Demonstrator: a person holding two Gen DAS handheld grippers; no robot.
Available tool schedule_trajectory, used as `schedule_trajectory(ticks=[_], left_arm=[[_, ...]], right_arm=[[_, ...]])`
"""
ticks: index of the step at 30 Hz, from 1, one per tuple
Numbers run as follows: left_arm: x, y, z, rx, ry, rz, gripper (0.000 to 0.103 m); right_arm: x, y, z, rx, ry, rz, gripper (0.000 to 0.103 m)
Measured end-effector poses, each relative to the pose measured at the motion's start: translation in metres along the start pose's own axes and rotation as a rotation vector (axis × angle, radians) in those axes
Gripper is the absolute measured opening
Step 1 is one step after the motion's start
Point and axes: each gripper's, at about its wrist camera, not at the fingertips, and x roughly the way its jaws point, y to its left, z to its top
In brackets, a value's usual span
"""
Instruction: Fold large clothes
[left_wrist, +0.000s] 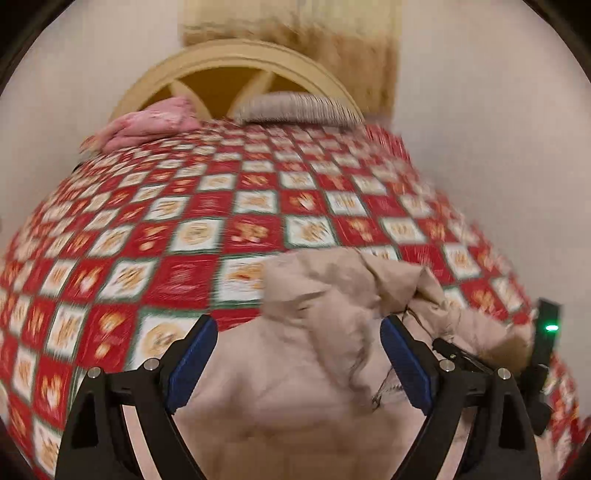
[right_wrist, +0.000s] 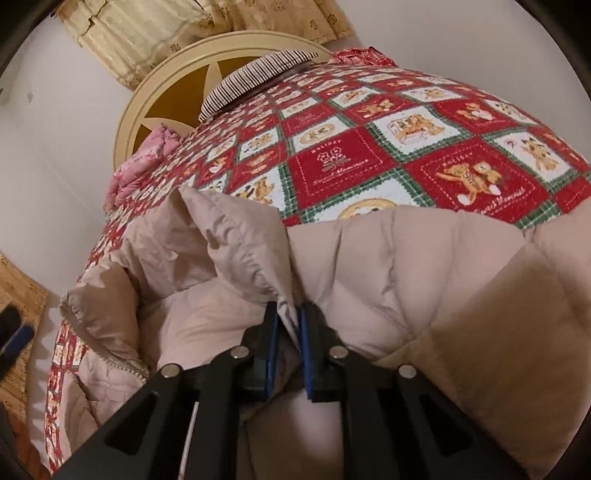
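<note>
A beige padded coat (right_wrist: 424, 280) lies crumpled on the near part of a bed covered by a red, white and green teddy-bear quilt (right_wrist: 369, 147). The right gripper (right_wrist: 289, 317) pinches a fold of the coat between its 2 blue pads. The left gripper (left_wrist: 298, 332) hovers above the coat, fingers spread wide, holding nothing.

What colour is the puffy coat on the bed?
The puffy coat is pale beige, a pinkish tan. The right wrist view shows it best.

The quilt (right_wrist: 424, 147) squares read "HOLIDAY".
</note>
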Motion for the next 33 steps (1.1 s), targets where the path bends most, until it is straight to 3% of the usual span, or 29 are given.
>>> schedule_trajectory(ticks=[3,6,8,9,10,13,18,21,25,29,31,33], left_arm=[[0.045,-0.016,0.009,0.007,0.107,0.036,0.090],[0.079,-0.003,0.000,-0.098,0.235,0.119,0.087],[0.078,0.017,-0.015,-0.174,0.249,0.106,0.063],[0.075,0.027,-0.022,-0.191,0.251,0.091,0.043],[0.070,0.041,-0.033,-0.220,0.256,0.070,0.038],[0.054,0.070,-0.057,-0.314,0.243,-0.012,0.034],[0.026,0.082,-0.081,-0.398,0.142,-0.054,0.035],[0.043,0.086,-0.082,-0.397,0.122,-0.073,0.037],[0.045,0.080,-0.082,-0.380,0.078,-0.025,0.037],[0.042,0.092,-0.087,-0.419,0.053,-0.078,0.037],[0.041,0.097,-0.089,-0.444,0.036,-0.106,0.037],[0.042,0.097,-0.088,-0.446,0.032,-0.108,0.037]], right_arm=[[-0.003,-0.002,-0.002,0.006,-0.005,0.011,0.012],[-0.003,-0.004,-0.001,0.013,-0.007,0.018,0.012],[-0.002,-0.006,-0.001,0.018,-0.004,0.020,0.011],[-0.002,-0.006,-0.001,0.019,-0.004,0.022,0.011],[-0.002,-0.007,-0.001,0.022,-0.004,0.025,0.011],[-0.002,-0.009,-0.001,0.028,-0.003,0.034,0.011],[-0.002,-0.010,-0.001,0.029,-0.001,0.034,0.011],[-0.001,-0.010,-0.001,0.031,0.000,0.034,0.011],[-0.001,-0.011,0.000,0.039,0.003,0.036,0.013],[-0.013,-0.017,0.001,0.083,0.035,0.062,0.020],[-0.044,-0.020,0.003,0.112,-0.067,0.030,0.029],[-0.073,-0.017,0.012,0.110,-0.181,0.023,0.029]])
